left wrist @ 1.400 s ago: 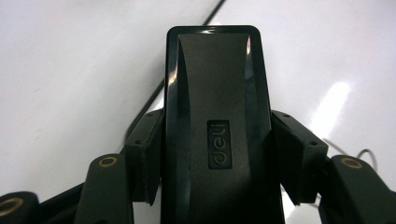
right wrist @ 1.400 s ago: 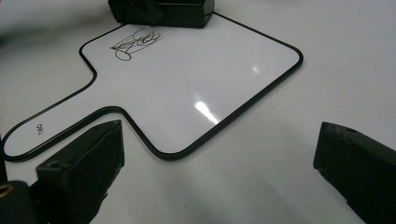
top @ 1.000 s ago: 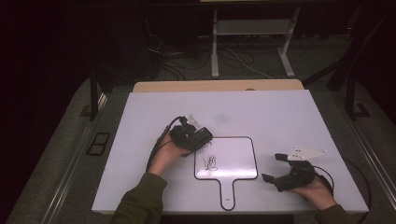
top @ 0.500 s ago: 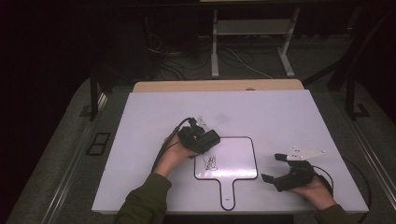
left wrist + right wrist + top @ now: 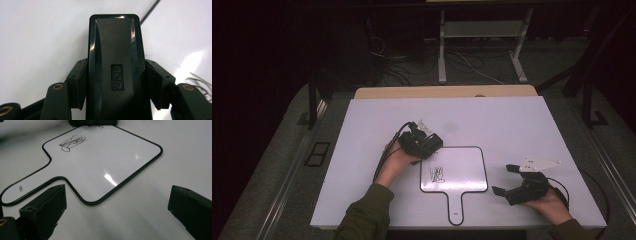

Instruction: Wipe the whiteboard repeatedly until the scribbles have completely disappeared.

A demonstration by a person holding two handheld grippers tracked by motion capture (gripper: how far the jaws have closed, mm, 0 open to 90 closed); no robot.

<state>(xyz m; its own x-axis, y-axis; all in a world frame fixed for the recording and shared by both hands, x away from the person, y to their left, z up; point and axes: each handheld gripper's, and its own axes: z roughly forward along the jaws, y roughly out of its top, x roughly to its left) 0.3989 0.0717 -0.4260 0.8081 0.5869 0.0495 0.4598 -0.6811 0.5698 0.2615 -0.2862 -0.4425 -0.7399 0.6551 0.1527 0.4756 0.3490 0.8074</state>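
Left gripper [image 5: 430,145]: at the left of the white surface [image 5: 512,120], clamped on a black eraser [image 5: 116,67]; jaws press both its long sides.
Eraser label: embossed "deli" on the top face, read in the left gripper view.
Eraser place: at the far-left corner of the whiteboard [image 5: 462,167], just above its black rim.
Whiteboard: paddle-shaped, black-edged, lying flat mid-surface, handle toward the near edge.
Whiteboard writing: black scribble [image 5: 437,173] on its left part; small logo near the handle end [image 5: 20,188], not legible.
Right gripper [image 5: 502,180]: near right, resting on the surface, jaws spread wide, holding nothing, apart from the whiteboard.
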